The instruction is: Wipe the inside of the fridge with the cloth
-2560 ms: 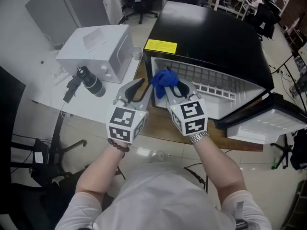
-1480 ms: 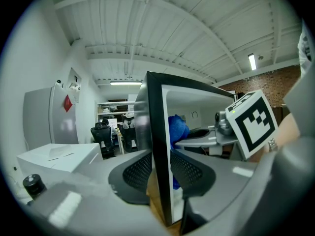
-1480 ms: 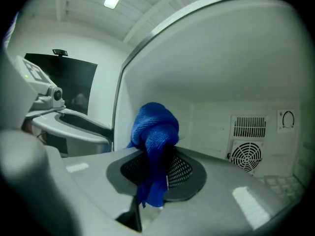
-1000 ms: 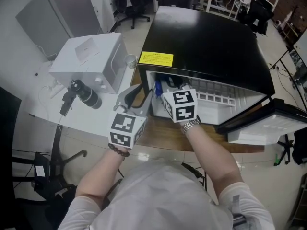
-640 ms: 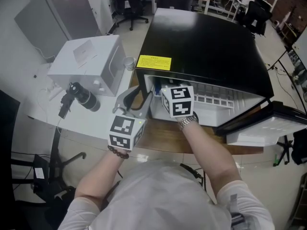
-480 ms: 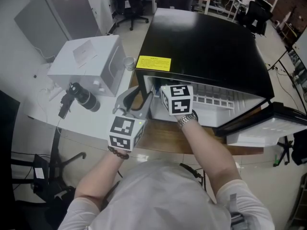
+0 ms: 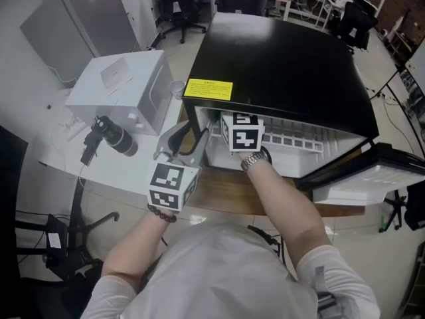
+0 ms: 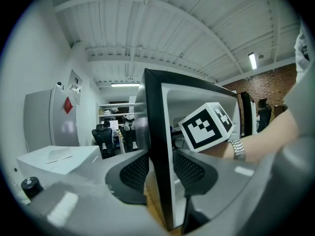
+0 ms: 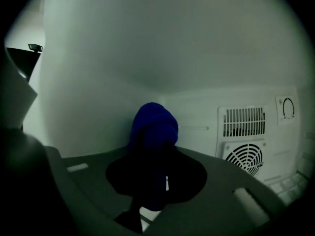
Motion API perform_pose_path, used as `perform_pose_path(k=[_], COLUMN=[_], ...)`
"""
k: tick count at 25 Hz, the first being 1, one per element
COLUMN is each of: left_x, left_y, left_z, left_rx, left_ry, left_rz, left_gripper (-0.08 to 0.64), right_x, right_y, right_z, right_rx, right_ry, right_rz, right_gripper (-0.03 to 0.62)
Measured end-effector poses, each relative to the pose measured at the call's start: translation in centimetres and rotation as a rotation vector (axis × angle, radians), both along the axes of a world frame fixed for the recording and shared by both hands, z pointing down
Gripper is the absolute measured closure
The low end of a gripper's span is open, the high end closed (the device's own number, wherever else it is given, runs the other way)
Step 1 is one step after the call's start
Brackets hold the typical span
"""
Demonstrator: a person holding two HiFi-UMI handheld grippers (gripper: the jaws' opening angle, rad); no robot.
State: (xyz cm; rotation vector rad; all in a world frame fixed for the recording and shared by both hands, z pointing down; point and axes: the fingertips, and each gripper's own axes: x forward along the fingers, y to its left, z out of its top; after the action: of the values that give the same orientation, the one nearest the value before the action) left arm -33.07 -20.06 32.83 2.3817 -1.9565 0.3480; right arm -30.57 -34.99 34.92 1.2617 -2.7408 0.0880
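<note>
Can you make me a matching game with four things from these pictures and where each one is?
Things:
1. blue cloth
2. yellow label
3. white box
4. round fan grille

Places:
A. on the table beside the fridge
B. between the right gripper's jaws
C. on a wall inside the fridge
D. on the fridge's black top

Pairs: 1-B, 2-D, 3-A, 4-C

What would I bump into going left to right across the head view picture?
White box → left gripper, jaws just opened wider around the front edge of the fridge → right gripper, holding the blue cloth inside → open fridge door.
</note>
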Motion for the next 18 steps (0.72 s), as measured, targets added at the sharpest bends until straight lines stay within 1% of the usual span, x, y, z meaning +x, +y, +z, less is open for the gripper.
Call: perform_pose_path(k=[7, 18], left_x=[0.0, -0.1], left_y=[0.1, 0.0], left_z=[0.0, 0.0], left_rx=[-0.007, 0.000], left_ry=[0.001, 0.000], left_rz=[-0.005, -0.019], left_gripper=[0.408, 0.408], right_x=[1.6, 4.4], right_y=[-1.3, -2.7], right_z=[-0.3, -0.1], right_rx=[0.006, -0.008], right_ry=[0.013, 0.022], right_rz=[0.057, 0.113], right_gripper=[0.518, 0.518])
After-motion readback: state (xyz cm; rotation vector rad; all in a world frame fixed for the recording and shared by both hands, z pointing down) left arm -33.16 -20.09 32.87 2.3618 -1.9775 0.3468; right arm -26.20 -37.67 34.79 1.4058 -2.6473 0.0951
